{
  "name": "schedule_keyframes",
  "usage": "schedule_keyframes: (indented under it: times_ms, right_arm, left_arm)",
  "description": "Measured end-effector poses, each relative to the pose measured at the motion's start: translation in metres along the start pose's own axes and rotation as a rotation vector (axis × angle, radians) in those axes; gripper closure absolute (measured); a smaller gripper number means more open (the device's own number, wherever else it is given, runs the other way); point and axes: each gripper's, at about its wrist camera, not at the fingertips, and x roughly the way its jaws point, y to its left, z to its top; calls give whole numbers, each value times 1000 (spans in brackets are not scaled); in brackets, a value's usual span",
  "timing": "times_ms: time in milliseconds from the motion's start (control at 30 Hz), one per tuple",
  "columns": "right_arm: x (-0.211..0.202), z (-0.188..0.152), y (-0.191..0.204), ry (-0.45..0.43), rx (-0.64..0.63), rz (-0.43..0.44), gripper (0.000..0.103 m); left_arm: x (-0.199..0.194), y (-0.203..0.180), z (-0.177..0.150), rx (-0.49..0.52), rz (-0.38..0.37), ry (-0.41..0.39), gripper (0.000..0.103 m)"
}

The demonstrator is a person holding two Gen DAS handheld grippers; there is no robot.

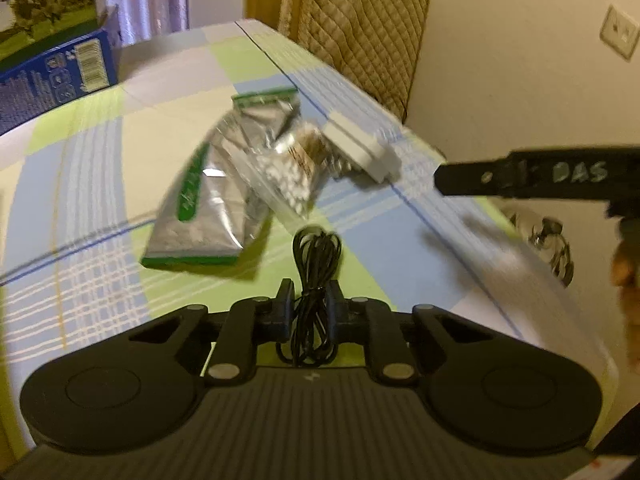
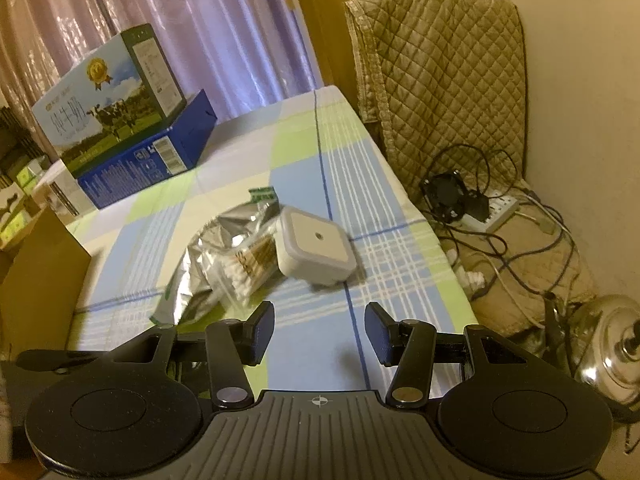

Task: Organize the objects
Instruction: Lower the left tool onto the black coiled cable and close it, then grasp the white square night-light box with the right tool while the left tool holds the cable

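My left gripper point(image 1: 308, 304) has its fingers point(image 1: 285, 300) pinched on a coiled black cable point(image 1: 316, 264), held just above the checked worktop point(image 1: 100, 184); my right gripper point(image 2: 320, 332) has its fingers point(image 2: 262, 330) spread wide and holds nothing. Ahead lies a clear zip bag point(image 2: 244, 264) with cotton swabs inside, resting on a silver foil pouch point(image 1: 200, 208) — what the pouch holds I cannot tell; a white square night light point(image 2: 316, 252) touches the bag. Stacked boxes point(image 2: 120, 120) sit at the far left corner. The worktop's right edge point(image 2: 432, 232) runs near the night light; bare cloth lies open under my right gripper.
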Motion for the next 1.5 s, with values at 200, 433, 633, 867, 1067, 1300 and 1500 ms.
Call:
schedule_keyframes:
  times_ms: [200, 433, 633, 867, 1067, 1300, 1500]
  right_arm:
    - [16, 16, -1, -34, 20, 20, 54]
    - [31, 15, -3, -38, 59, 33, 47]
    - [33, 7, -3, -16, 47, 16, 45]
    - [36, -2, 5, 23, 1, 8, 44]
    - [39, -5, 8, 41, -20, -3, 44]
    - [38, -5, 2, 25, 2, -30, 44]
    - [26, 3, -3, -63, 29, -15, 44]
  left_arm:
    - [-20, 13, 25, -28, 0, -71, 103]
    - [-23, 25, 21, -25, -37, -50, 102]
    - [-10, 24, -2, 129, 54, -27, 83]
    - [13, 27, -12, 245, 100, 15, 76]
    - [19, 24, -14, 205, 44, 67, 89]
    - [14, 7, -17, 155, -14, 97, 90]
    - [-11, 8, 0, 56, -38, 15, 90]
